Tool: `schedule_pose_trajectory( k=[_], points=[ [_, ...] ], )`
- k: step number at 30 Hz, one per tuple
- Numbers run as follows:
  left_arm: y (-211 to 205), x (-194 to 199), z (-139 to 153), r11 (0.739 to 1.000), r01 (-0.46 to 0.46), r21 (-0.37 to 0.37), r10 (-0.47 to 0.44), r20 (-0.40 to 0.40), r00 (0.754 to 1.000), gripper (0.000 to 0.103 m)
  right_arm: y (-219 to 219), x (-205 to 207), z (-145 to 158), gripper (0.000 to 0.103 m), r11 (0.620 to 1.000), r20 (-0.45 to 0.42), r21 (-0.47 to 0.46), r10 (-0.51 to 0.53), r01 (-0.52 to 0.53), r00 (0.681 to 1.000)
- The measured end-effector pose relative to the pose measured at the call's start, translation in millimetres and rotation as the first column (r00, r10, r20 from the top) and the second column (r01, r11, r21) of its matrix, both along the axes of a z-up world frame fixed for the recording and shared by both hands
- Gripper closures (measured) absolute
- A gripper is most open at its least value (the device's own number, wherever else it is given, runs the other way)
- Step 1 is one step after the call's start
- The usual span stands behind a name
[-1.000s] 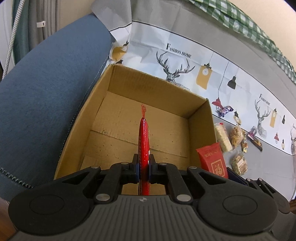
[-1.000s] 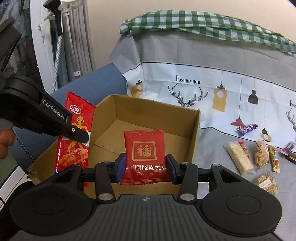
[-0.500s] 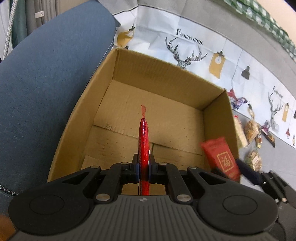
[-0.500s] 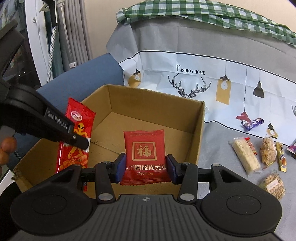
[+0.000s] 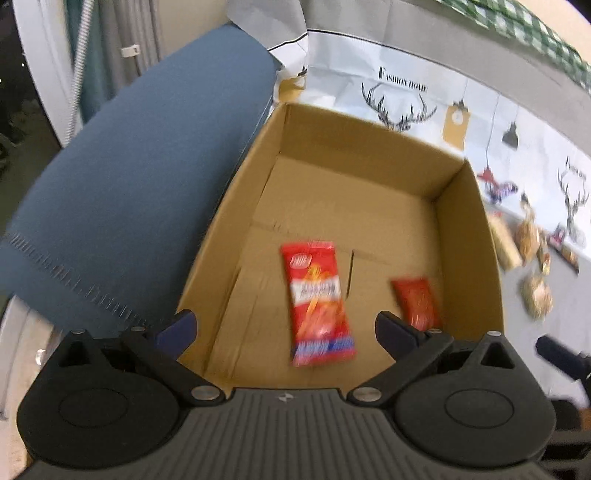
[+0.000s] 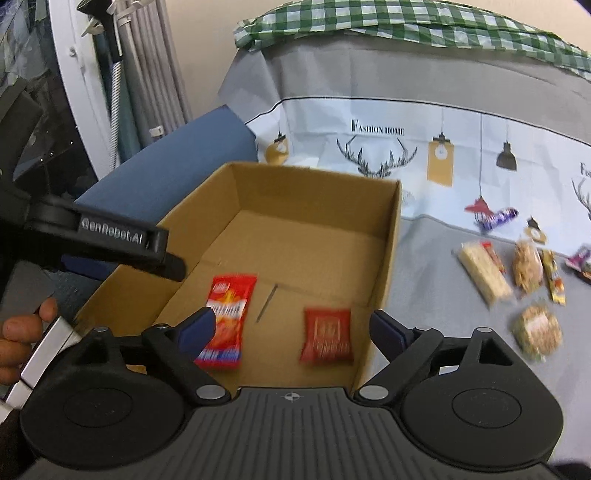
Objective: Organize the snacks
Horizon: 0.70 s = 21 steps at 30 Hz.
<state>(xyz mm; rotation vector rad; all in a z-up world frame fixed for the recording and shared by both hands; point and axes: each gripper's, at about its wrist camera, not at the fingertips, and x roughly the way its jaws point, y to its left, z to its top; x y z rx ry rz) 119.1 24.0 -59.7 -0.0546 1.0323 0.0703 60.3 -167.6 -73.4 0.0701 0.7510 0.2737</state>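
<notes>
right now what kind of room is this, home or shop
Most likely a home: a sofa or bed under a printed cover, a checked blanket on top, and a cardboard box for the snacks.

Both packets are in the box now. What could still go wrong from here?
1. The cardboard box sits close to the loose snacks on the cloth, so a reach could knock its wall.
2. The left hand-held gripper and right hand-held gripper, both open, hover close together and could collide.

Box point(image 5: 369, 155) matt corrugated cardboard – red packets point(image 5: 317, 302) seemingly glossy foil, blurred
</notes>
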Motion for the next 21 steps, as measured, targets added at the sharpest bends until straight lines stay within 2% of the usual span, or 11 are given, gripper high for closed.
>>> schedule_pose_trajectory(
  k=[4, 9, 15, 21],
  points=[
    [-4.2, -42.1, 9.0, 1.0, 0.002, 0.007, -0.002, 0.003, 1.0, 0.0, -4.3, -36.5, 12.2, 0.01, 1.0, -0.013, 0.013, -0.013, 0.013, 1.0],
    [-15.5, -88.3, 25.2, 1.0, -0.004, 0.027, 0.002, 0.077, 0.997, 0.0, -8.5, -69.9, 31.8, 0.008, 0.999, 0.045, 0.019, -0.031, 0.03, 0.999],
    [-27.8, -122.5, 42.9, 0.999, -0.004, 0.039, -0.002, 0.16, 0.987, 0.0, -9.0, -106.8, 50.8, 0.006, 1.0, 0.139, 0.022, 0.003, -0.006, 0.99],
    [-34.1, -140.2, 53.3, 0.999, 0.0, 0.045, -0.009, 0.199, 0.98, 0.0, -10.8, -132.2, 62.8, 0.004, 1.0, 0.192, 0.017, 0.022, -0.026, 0.981]
  ],
)
